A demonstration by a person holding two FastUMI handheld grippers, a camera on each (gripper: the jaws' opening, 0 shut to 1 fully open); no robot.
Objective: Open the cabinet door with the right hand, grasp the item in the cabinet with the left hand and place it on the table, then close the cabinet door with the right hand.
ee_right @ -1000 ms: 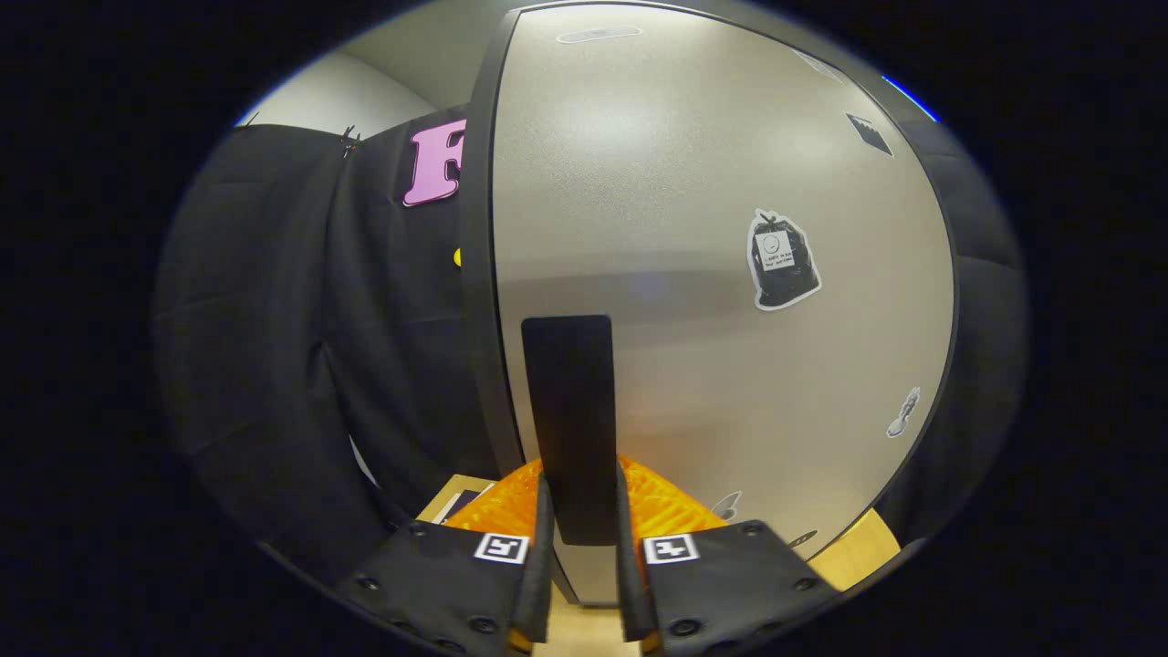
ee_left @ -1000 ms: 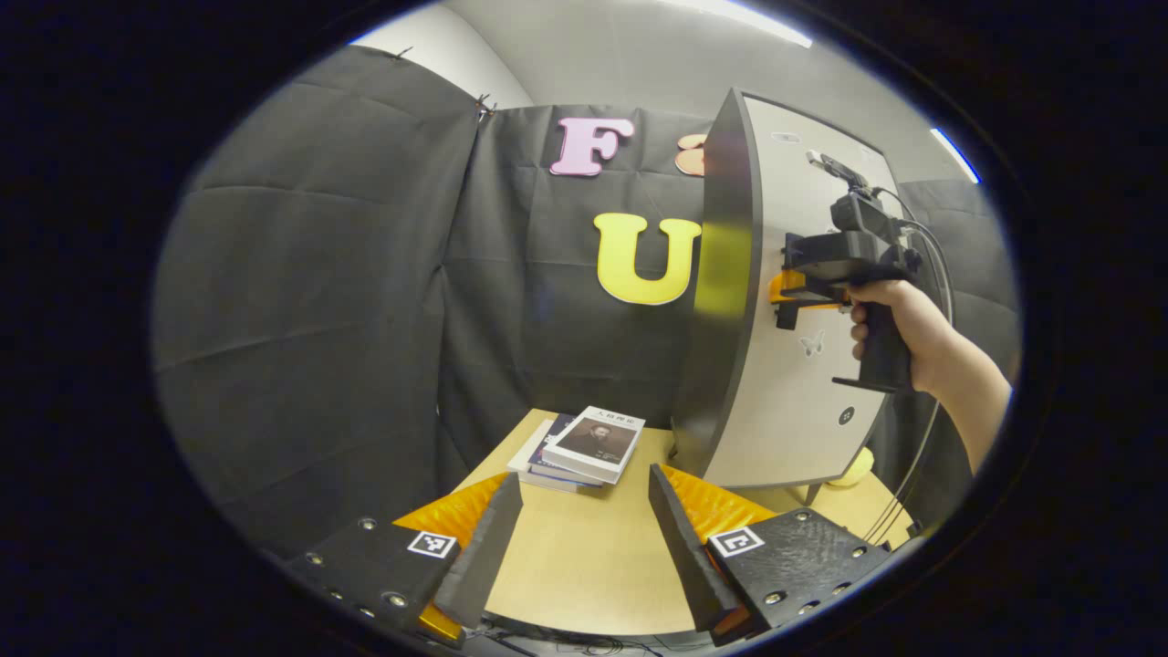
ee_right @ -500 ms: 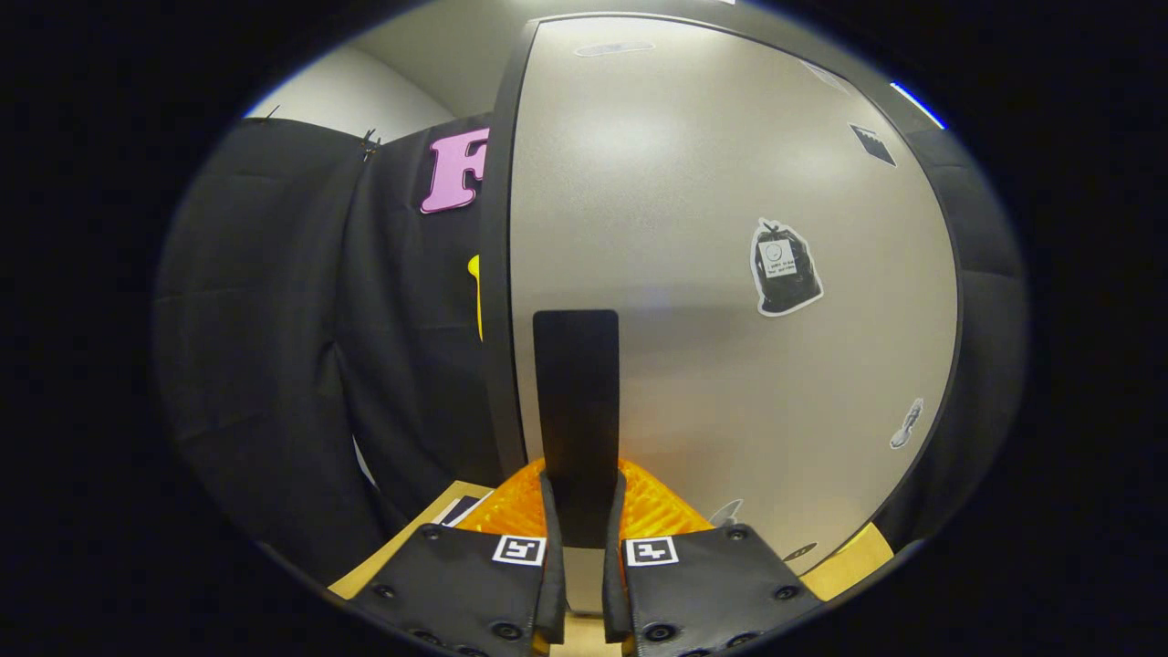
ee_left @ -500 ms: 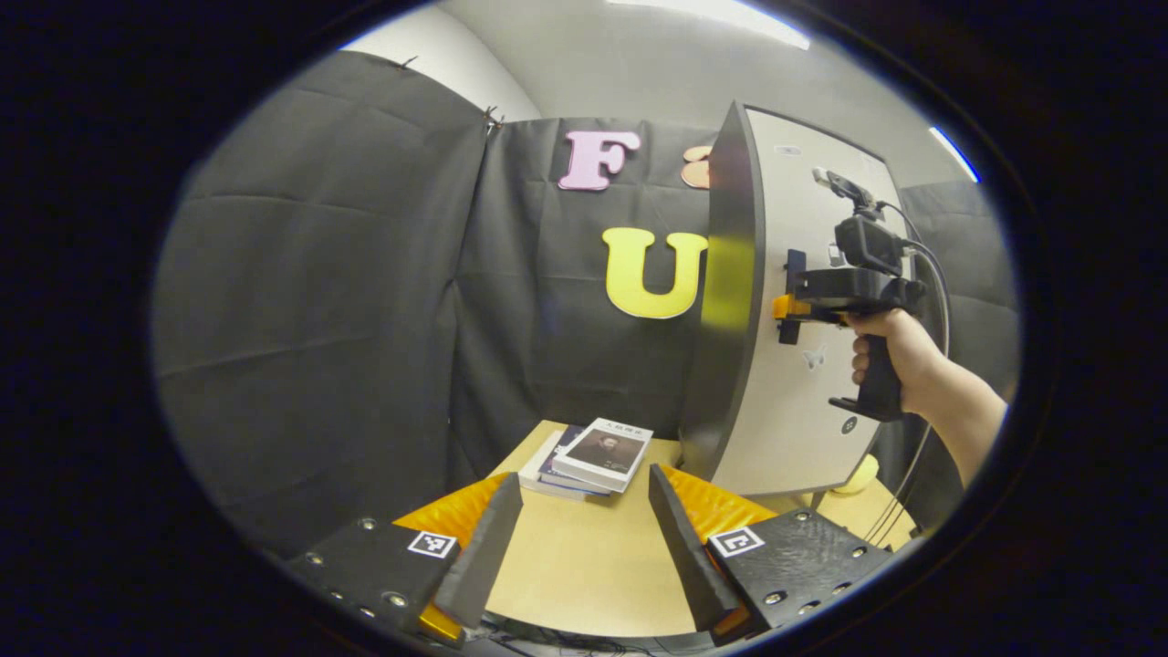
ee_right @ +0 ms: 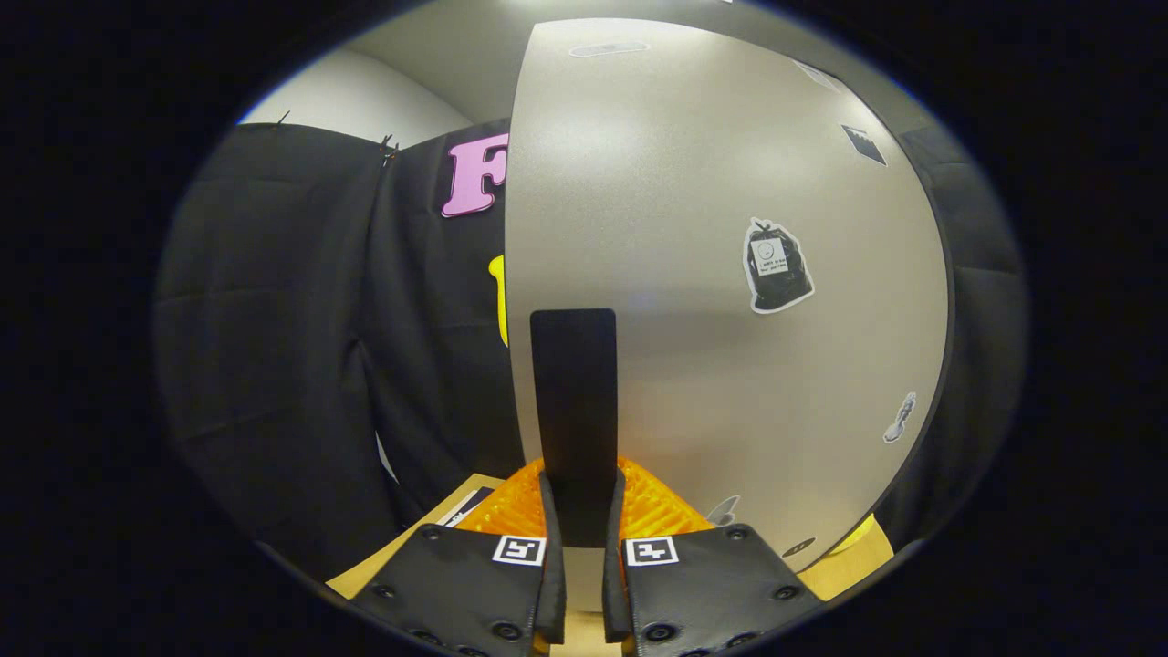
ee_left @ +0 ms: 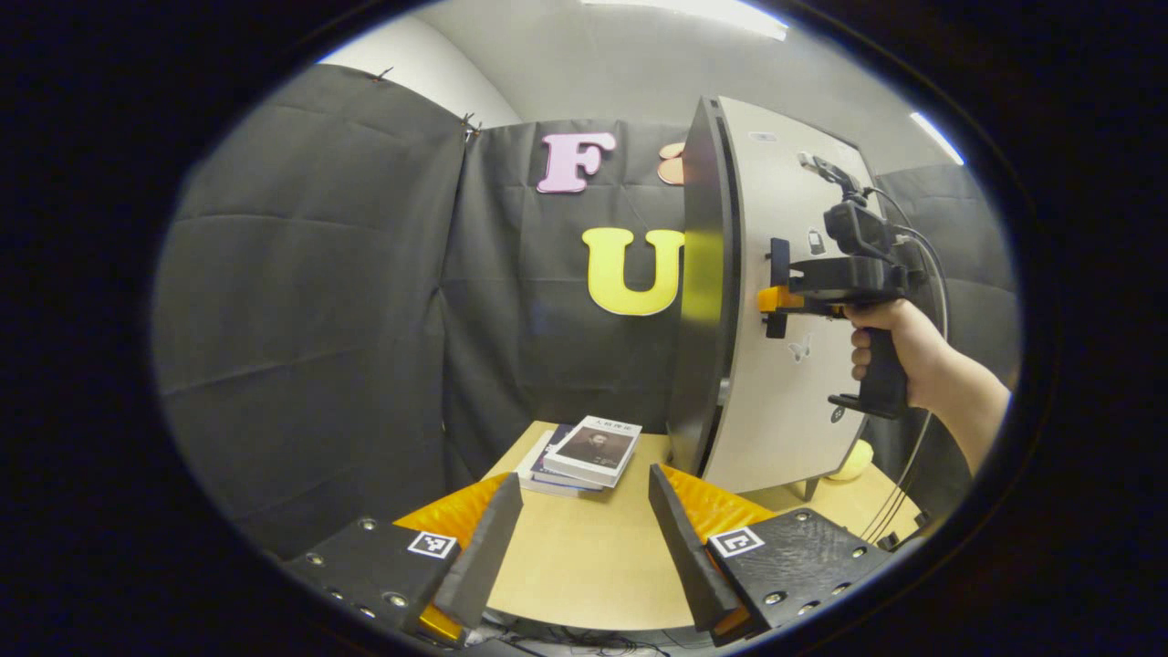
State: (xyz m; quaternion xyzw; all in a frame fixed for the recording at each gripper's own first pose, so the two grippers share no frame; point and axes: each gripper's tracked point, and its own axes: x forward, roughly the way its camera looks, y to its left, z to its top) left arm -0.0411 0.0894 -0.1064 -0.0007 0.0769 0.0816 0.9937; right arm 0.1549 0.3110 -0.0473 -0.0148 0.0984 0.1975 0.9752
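While the cabinet door (ee_left: 785,301) looks almost shut, the books (ee_left: 584,452) lie on the table (ee_left: 584,566) at 12 o'clock of the open, empty left gripper (ee_left: 579,538); the right gripper (ee_right: 579,547) pinches the door handle (ee_right: 575,411), closing unfinished.

You are working in a staged recording booth: black cloth walls (ee_left: 310,301), a small wooden table (ee_left: 584,557), stacked books (ee_left: 584,452), a sticker-dotted cabinet (ee_right: 712,274).
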